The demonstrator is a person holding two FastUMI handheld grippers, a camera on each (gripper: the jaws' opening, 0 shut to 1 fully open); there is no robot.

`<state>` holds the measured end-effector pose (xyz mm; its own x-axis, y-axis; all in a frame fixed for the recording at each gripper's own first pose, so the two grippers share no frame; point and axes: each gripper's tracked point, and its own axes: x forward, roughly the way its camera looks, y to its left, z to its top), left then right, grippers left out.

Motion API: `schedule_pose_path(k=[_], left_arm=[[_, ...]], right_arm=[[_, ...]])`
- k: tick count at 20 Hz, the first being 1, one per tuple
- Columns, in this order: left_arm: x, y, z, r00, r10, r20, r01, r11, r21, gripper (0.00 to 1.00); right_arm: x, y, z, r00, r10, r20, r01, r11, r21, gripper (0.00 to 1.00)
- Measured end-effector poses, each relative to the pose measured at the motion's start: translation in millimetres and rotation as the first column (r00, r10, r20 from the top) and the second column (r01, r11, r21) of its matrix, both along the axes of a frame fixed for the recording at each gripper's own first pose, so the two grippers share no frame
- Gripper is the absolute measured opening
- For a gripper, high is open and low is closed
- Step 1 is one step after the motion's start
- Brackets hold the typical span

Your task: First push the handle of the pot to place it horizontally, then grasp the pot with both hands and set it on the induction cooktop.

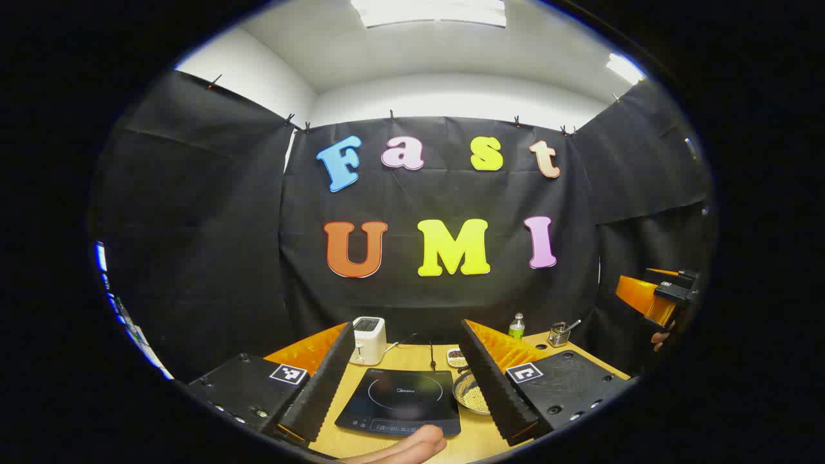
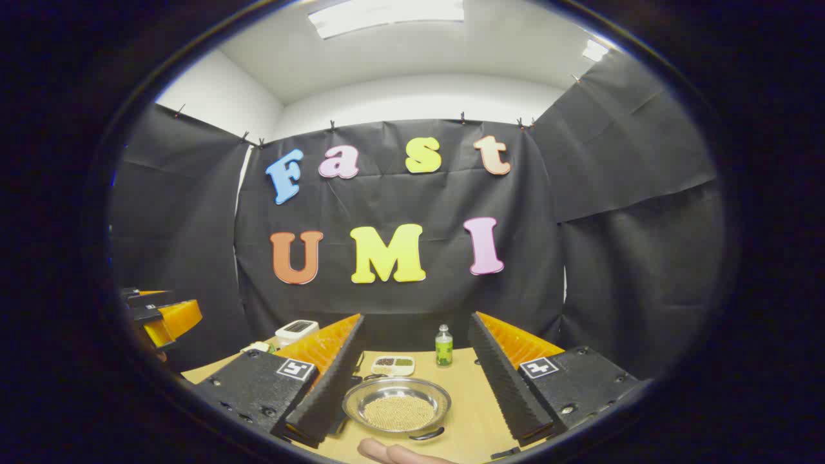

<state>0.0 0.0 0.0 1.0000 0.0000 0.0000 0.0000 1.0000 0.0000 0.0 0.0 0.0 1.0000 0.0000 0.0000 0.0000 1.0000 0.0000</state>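
Note:
A shallow metal pot holding small pale grains rests on the wooden table, between the fingers of my right gripper, which stands open above it without touching. One dark loop handle points toward me. In the left gripper view the black induction cooktop lies between the open fingers of my left gripper. The pot sits just right of the cooktop, partly hidden by a finger. Each gripper appears at the edge of the other's view: the right gripper and the left gripper.
At the back of the table stand a white toaster, a green bottle, a small divided dish and a jar with a spoon. A person's fingertip shows at the near edge.

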Motion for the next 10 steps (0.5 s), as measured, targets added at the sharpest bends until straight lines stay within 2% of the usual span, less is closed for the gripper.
schedule_pose_path(k=[7, 8, 9, 10], left_arm=[[0.7, -3.2, -5.0, 1.0, -0.006, 0.0, 0.006, 1.0, 0.017, 0.96], [0.1, -3.5, -4.3, 1.0, -0.007, 0.001, 0.007, 1.0, 0.015, 0.96], [0.2, -3.1, -3.8, 1.0, -0.008, 0.005, 0.008, 1.0, 0.015, 0.96], [-0.4, -2.6, -3.5, 1.0, -0.008, 0.008, 0.008, 1.0, 0.015, 0.96]], right_arm=[[4.8, -3.3, -3.8, 1.0, -0.003, -0.004, 0.003, 1.0, -0.008, 0.96], [5.0, -4.2, -4.3, 1.0, -0.003, -0.001, 0.003, 1.0, -0.011, 1.0], [5.4, -5.1, -4.0, 1.0, -0.004, 0.004, 0.004, 1.0, -0.015, 0.96], [6.1, -6.0, -4.7, 1.0, -0.007, 0.009, 0.007, 1.0, -0.019, 1.0]])
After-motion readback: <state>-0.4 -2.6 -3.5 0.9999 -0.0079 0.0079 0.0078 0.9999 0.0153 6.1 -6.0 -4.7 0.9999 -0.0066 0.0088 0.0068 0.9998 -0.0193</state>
